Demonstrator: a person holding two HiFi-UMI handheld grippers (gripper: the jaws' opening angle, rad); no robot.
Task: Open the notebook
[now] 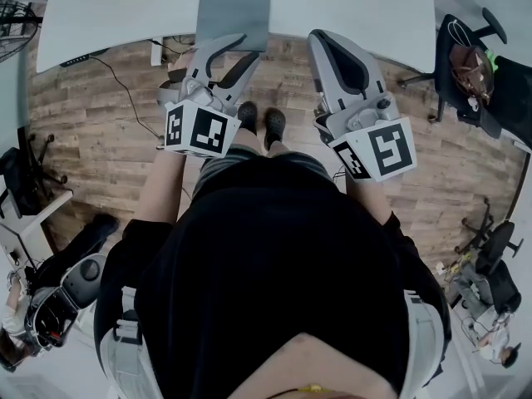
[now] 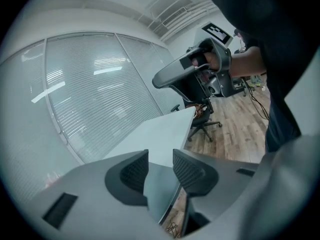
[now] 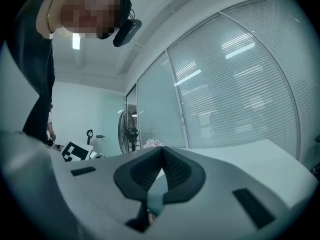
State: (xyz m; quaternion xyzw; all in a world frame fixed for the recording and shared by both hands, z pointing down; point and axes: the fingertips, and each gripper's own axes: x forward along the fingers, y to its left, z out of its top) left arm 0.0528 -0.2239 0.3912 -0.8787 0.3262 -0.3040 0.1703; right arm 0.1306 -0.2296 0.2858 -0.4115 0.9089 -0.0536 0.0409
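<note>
Desk [image 1: 125, 15], one: white, with its near edge facing the standing person.

Left tongs [image 1: 249, 46], one: at the desk's near edge with the marker cube [image 1: 199, 130] towards the person. In the left gripper view the tongs [image 2: 160, 153] stand apart, their pads clear of the grey slab between them.

Notebook [image 1: 234, 7], one: grey cover, closed, lying flat at the middle of the near edge and overhanging it. The overhanging part [image 2: 162, 189] lies between the left tongs.

Shoes [image 1: 248, 115], two: dark, on the wooden floor below the notebook.

Right tongs [image 1: 320, 36], one: tip at the near edge, just right of the notebook, with a second marker cube [image 1: 378, 150] behind. In the right gripper view the tongs [image 3: 160, 149] are closed tip to tip and grip nothing.

Office chair [image 1: 465, 73], one: black, off the desk's right end, with a brown bag on it.
</note>
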